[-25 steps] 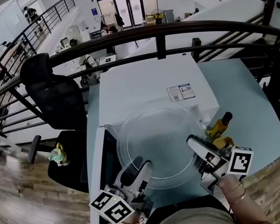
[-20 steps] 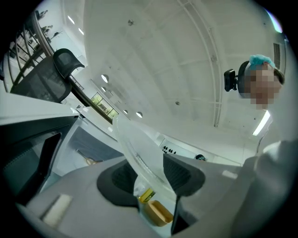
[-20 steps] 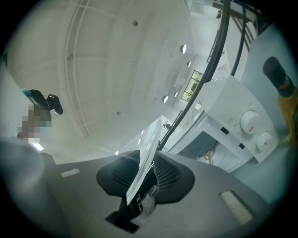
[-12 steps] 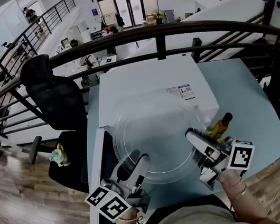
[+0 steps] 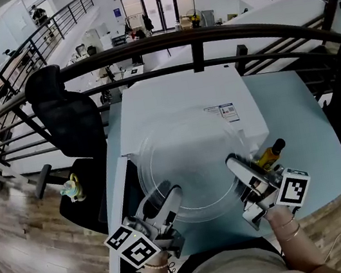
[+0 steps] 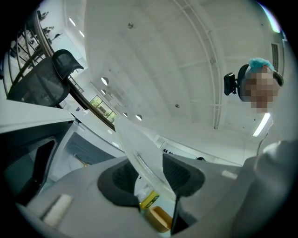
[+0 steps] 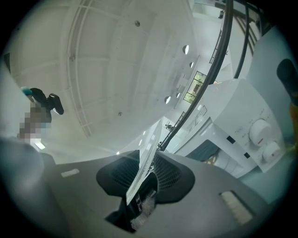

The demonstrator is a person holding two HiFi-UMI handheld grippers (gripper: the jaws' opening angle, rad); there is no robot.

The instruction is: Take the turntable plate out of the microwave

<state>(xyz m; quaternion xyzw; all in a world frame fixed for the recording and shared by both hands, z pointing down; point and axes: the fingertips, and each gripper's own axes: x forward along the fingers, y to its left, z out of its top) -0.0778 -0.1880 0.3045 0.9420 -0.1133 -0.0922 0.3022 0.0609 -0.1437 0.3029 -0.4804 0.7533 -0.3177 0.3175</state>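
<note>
Plate (image 5: 190,155): one (left gripper (image 5: 170,196), right gripper (image 5: 234,165))

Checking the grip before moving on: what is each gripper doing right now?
Left gripper: shut on the glass turntable plate, at its rim.
Right gripper: shut on the same plate's opposite rim.

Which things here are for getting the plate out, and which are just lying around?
For the job:
plate, clamped at its edges
left hand-held gripper
right hand-held gripper
microwave, door open

Just lying about:
bottle
chair
table
</note>
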